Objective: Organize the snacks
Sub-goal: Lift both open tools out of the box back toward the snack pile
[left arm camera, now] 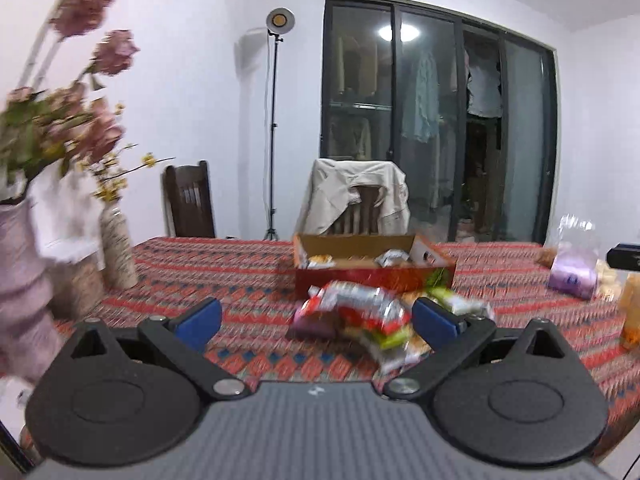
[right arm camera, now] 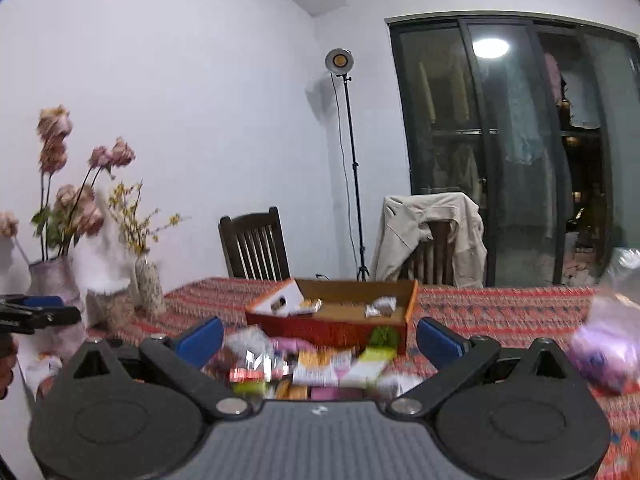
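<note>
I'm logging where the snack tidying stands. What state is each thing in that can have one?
Left claw: open, empty.
Right claw: open, empty.
Cardboard box: open, a few packets inside.
Snack pile: loose on the tablecloth, outside the box.
Jacket: draped over a chair back.
Lamp on stand: unclear whether lit.
Glass doors: shut, as far as visible.
</note>
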`<state>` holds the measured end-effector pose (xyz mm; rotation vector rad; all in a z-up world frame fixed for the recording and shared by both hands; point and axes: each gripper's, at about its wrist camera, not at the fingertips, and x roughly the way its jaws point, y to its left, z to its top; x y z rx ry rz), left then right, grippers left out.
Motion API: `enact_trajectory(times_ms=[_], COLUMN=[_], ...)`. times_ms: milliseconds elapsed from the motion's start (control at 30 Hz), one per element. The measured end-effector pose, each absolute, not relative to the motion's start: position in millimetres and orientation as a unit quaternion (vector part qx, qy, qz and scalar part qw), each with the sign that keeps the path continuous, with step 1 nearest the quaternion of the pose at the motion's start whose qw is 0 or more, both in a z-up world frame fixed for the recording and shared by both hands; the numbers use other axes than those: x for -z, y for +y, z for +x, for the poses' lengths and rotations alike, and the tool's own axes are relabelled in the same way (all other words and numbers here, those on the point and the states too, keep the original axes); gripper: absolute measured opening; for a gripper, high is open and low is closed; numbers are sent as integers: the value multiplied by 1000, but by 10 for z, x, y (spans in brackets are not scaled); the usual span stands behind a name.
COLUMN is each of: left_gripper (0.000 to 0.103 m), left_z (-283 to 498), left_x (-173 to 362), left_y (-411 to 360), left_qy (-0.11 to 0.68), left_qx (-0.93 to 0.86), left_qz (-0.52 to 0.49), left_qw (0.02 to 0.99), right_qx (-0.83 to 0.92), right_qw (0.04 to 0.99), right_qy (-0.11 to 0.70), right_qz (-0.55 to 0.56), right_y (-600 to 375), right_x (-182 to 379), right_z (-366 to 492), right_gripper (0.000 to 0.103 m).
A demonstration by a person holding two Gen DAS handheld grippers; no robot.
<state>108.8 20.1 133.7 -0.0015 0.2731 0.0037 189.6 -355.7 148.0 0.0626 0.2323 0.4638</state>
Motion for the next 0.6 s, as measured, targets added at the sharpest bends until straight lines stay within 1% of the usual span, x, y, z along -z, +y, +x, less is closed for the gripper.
enact_trajectory(times_ms=[67, 167, 267, 433, 533, 600], left_gripper=[103, 103, 103, 103, 103, 103], left_z=[843, 580, 423, 366, 440, 478], left_x=[-1188, -952, -712, -343, -246, -226], left_y=[205, 180, 143, 170, 164, 165], left_qy=[132, 143, 163, 196, 218, 216], left_qx=[-10, -5, -4, -26, -21, -20], left_qz=[-7, -15, -12, -24, -31, -26], left_qw=[991, 990, 987, 980, 975, 976], right_qx=[-216, -196, -189, -172, -147, -148], right_qw=[970, 976, 976, 975, 977, 975], right_qy=[110, 100, 109, 137, 152, 168], right_qz=[22, 3, 7, 24, 4, -11], right_y=[-3540, -3474, -3414, -3294, -3177, -3124], right_x=[-1303, -1048, -809, -308, -28, 67], right_z=[1641, 1228, 930, 711, 702, 742], right_gripper=[103, 103, 103, 103, 103, 103])
